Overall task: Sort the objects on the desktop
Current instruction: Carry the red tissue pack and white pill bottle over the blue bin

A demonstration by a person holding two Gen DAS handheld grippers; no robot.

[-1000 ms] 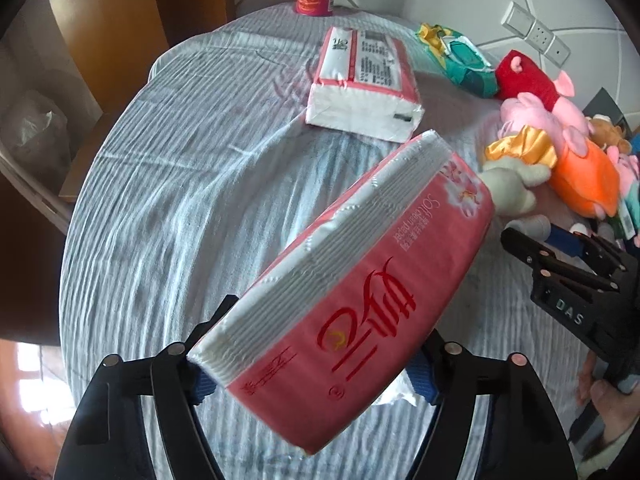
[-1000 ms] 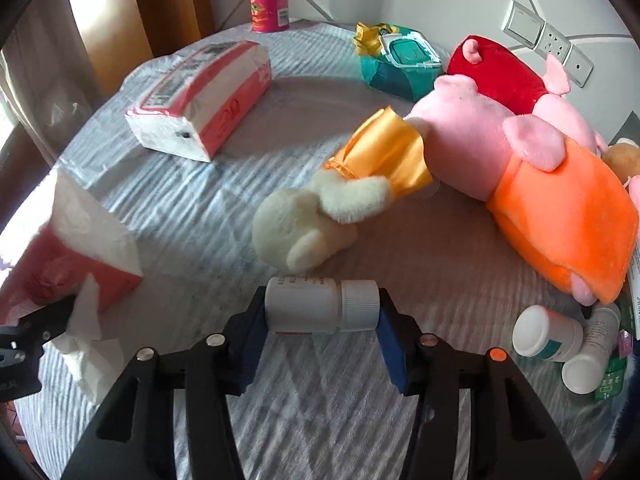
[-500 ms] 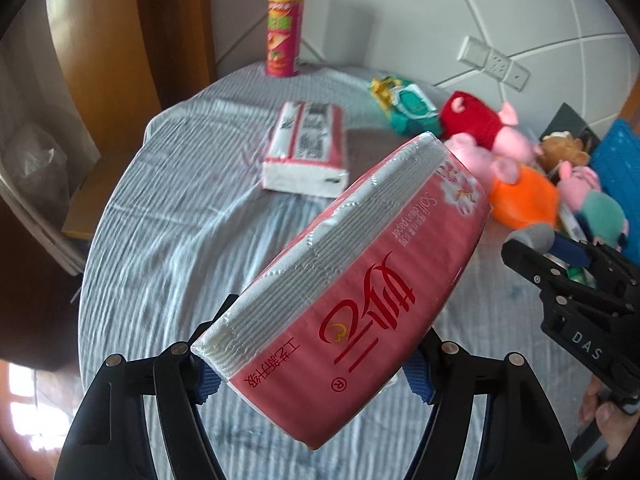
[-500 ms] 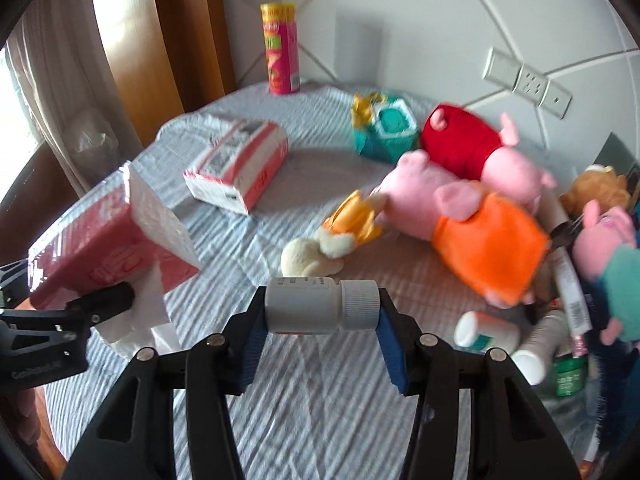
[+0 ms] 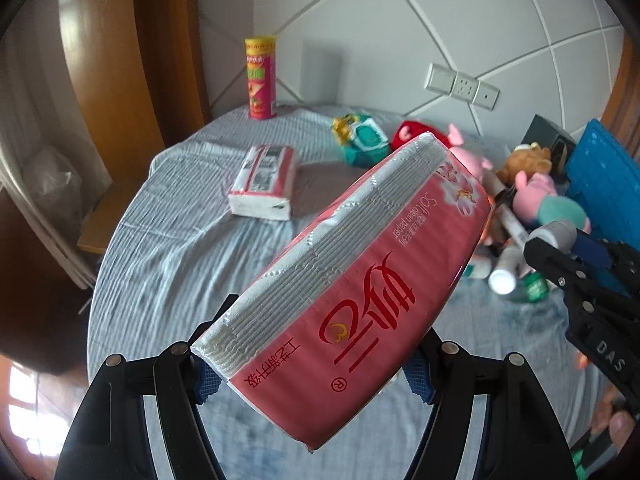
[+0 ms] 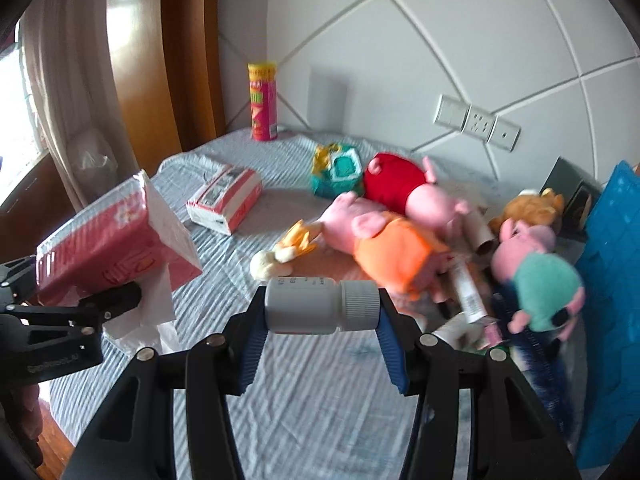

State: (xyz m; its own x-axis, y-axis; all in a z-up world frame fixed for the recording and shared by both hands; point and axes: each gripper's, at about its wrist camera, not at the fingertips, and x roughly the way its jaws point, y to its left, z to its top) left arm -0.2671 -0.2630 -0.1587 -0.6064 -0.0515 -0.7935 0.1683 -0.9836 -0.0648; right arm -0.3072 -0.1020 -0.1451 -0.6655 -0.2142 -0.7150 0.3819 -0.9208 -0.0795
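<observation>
Both jaws clamped: left gripper (image 5: 312, 376) pinching pink tissue pack (image 5: 352, 280) tilted, right gripper (image 6: 322, 340) pinching white pill bottle (image 6: 322, 306) crosswise between pads. Keep loads apart; lower onto bedsheet (image 6: 320, 392) ahead.

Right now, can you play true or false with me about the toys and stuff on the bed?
1. The left claw holds a pink tissue pack. True.
2. The right claw is empty. False: it grips a white bottle lying sideways.
3. The chips can stands upright near the wall. True.
4. The second tissue pack sits on top of the orange-dressed pig toy. False: it lies apart on the blue sheet.
</observation>
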